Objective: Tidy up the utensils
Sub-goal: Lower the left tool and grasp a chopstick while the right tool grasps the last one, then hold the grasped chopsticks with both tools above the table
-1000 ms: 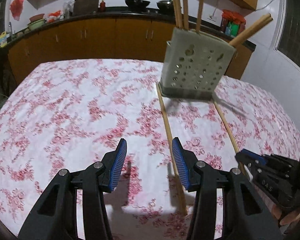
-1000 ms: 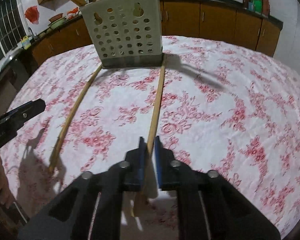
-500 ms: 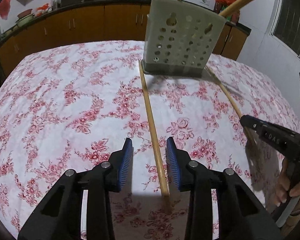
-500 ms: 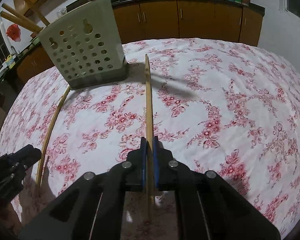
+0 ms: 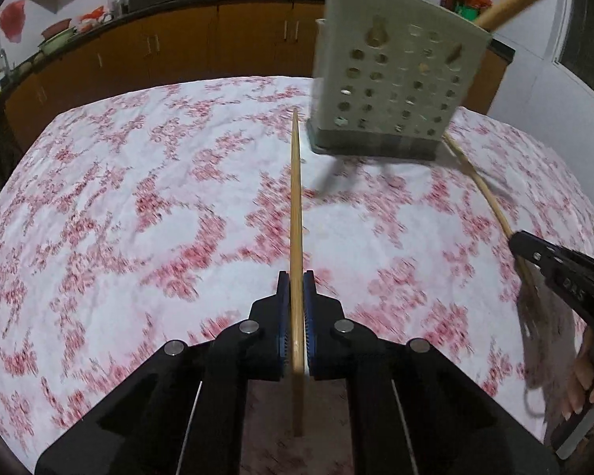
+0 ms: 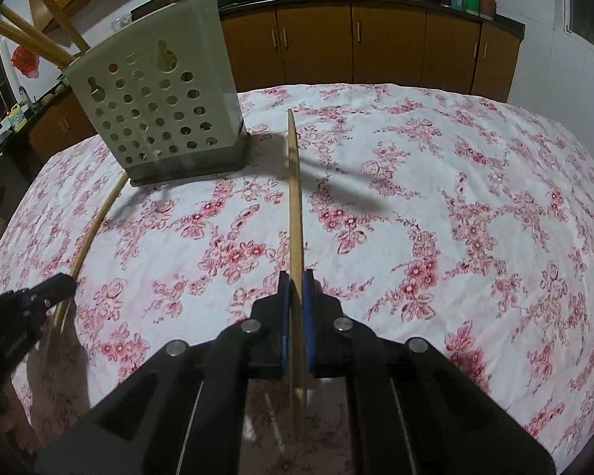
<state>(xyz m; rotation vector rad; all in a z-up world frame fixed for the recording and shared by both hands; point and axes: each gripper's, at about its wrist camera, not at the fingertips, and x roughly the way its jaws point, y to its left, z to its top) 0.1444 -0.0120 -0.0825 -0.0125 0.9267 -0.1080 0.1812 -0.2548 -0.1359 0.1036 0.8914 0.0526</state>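
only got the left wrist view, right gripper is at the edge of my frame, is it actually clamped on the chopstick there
observer: yes. The right wrist view shows the right gripper shut on the chopstick, with both blue pads pressing it.
operator: how much sticks out behind the pads
observer: only a short tail shows behind them. Most of the length runs ahead.
operator: where's its tip
observer: beside the near right corner of the perforated holder, with a gap between them.
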